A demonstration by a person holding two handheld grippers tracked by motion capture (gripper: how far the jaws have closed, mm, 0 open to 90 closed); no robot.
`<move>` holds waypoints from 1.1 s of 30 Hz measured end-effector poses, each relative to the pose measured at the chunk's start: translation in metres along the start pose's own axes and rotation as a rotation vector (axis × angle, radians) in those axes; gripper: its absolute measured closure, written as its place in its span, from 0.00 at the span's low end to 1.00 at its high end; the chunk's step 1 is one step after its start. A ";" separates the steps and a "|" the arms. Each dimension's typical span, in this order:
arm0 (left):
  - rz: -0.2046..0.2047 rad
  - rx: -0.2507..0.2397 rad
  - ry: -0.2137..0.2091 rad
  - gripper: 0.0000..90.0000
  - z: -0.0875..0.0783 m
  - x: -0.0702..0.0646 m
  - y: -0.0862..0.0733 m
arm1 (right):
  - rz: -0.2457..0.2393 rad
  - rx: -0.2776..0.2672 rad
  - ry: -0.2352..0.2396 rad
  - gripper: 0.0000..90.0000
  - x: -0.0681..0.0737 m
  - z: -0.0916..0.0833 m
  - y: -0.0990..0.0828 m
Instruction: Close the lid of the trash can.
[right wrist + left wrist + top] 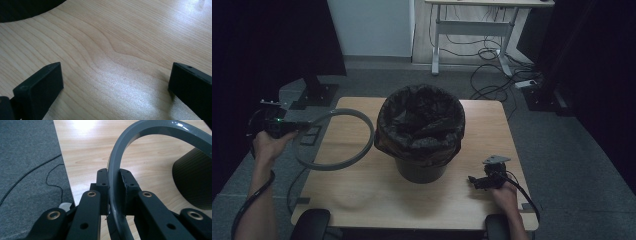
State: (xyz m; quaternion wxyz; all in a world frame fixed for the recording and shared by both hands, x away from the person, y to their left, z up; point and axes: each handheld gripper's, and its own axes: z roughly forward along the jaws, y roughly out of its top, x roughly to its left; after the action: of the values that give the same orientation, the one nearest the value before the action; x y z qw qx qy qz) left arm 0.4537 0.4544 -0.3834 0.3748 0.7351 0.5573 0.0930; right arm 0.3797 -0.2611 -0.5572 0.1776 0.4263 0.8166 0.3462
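Left gripper (294, 125) jaws pinching grey ring (337, 165), left of frame, for fitting over bagged bin (421, 135); right gripper (479, 181) jaws spread, idle on surface (362, 195).

— What did the left tongs (113, 185) look like?
— Black bars with brass-ringed screw holes, small dark holes in the pads, a green light on the body.
— And the right tongs (476, 181)?
— Black too, with a grey three-cornered plate and a trailing black cable. Both forearms were bare.
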 end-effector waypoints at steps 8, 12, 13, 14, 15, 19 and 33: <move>-0.007 -0.018 -0.007 0.88 -0.017 -0.005 0.014 | 0.000 0.000 0.000 0.00 0.000 0.000 0.000; -0.010 -0.023 -0.012 0.88 -0.023 -0.008 0.021 | 0.000 0.000 0.000 0.00 0.000 0.000 0.000; -0.011 -0.023 -0.013 0.88 -0.025 -0.009 0.023 | 0.000 0.000 0.000 0.00 0.000 0.000 0.000; -0.013 -0.022 -0.016 0.88 -0.027 -0.010 0.026 | 0.000 0.000 0.000 0.00 0.000 0.000 0.000; -0.014 -0.021 -0.018 0.88 -0.028 -0.011 0.027 | 0.000 0.000 0.000 0.00 0.000 0.000 0.000; -0.017 -0.024 -0.019 0.88 -0.035 -0.015 0.035 | -0.001 0.000 0.000 0.00 0.000 0.000 0.000; 0.006 -0.037 -0.017 0.88 -0.058 -0.034 0.063 | 0.000 -0.001 0.000 0.00 0.000 0.000 0.000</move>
State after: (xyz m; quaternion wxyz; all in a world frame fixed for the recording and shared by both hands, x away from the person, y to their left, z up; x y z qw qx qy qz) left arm 0.4564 0.4437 -0.2919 0.3926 0.7306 0.5500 0.0983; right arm 0.3798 -0.2611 -0.5572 0.1777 0.4263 0.8165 0.3465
